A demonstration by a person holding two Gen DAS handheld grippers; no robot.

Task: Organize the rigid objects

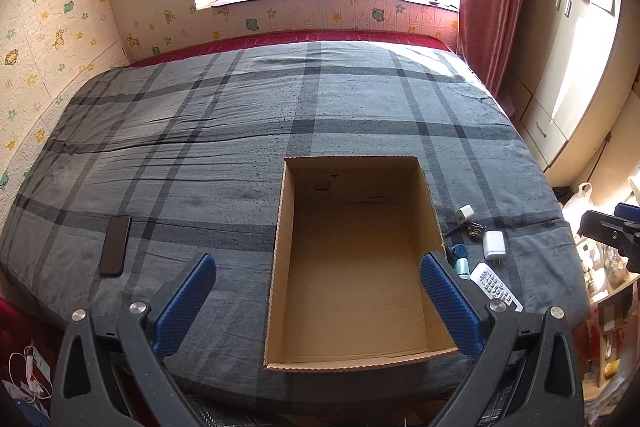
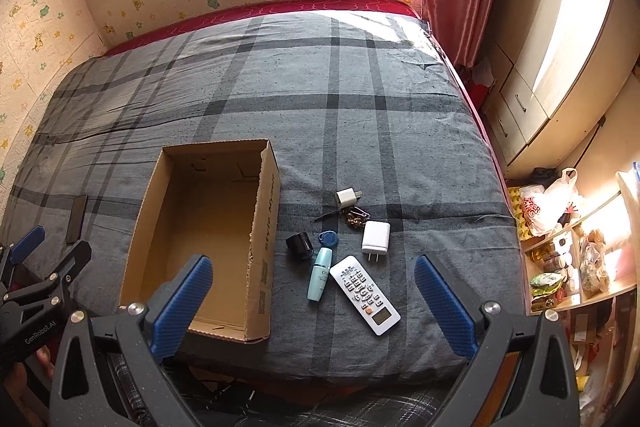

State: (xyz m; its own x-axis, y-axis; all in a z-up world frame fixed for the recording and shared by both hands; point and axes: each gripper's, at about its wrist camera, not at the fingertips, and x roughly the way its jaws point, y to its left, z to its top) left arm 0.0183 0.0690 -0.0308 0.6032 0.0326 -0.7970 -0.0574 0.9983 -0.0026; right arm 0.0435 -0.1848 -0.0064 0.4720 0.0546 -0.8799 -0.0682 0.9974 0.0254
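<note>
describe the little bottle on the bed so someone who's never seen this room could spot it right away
Find the open cardboard box on the grey plaid bedspread; a cluster of small items lies just to its right. The bottle lies flat at the near edge of that cluster, between the box and the white remote control. It is the only pale teal, cylindrical item there; the chargers are white blocks.
</note>
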